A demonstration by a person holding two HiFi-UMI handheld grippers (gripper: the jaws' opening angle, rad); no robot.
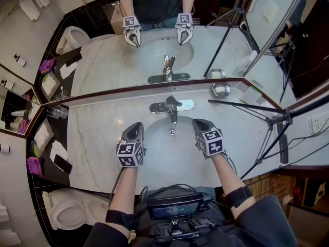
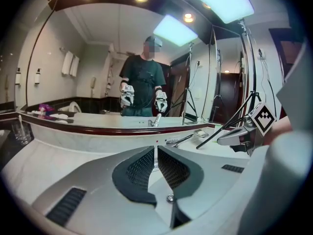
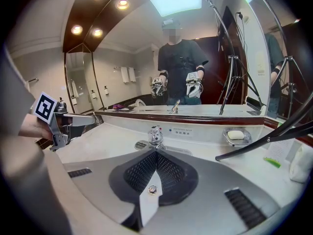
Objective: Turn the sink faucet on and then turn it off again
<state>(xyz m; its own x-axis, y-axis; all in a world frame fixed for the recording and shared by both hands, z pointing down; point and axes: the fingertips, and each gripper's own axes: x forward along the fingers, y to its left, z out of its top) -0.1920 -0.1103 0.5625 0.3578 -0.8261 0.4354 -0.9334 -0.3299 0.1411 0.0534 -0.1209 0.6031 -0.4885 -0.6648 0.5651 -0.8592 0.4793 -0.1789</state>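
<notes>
Ahead, the chrome single-lever faucet (image 1: 171, 108) leans over the white sink (image 1: 164, 156), with the left gripper (image 1: 134, 125) just opening its empty jaws and the right gripper (image 1: 198, 121) clenched on nothing.

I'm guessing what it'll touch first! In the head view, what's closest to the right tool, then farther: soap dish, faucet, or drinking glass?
1. Faucet, just ahead-left of the right tool, behind the basin.
2. Soap dish, farther back on the counter, to the right.
3. Drinking glass, far off at the counter's left end.
</notes>
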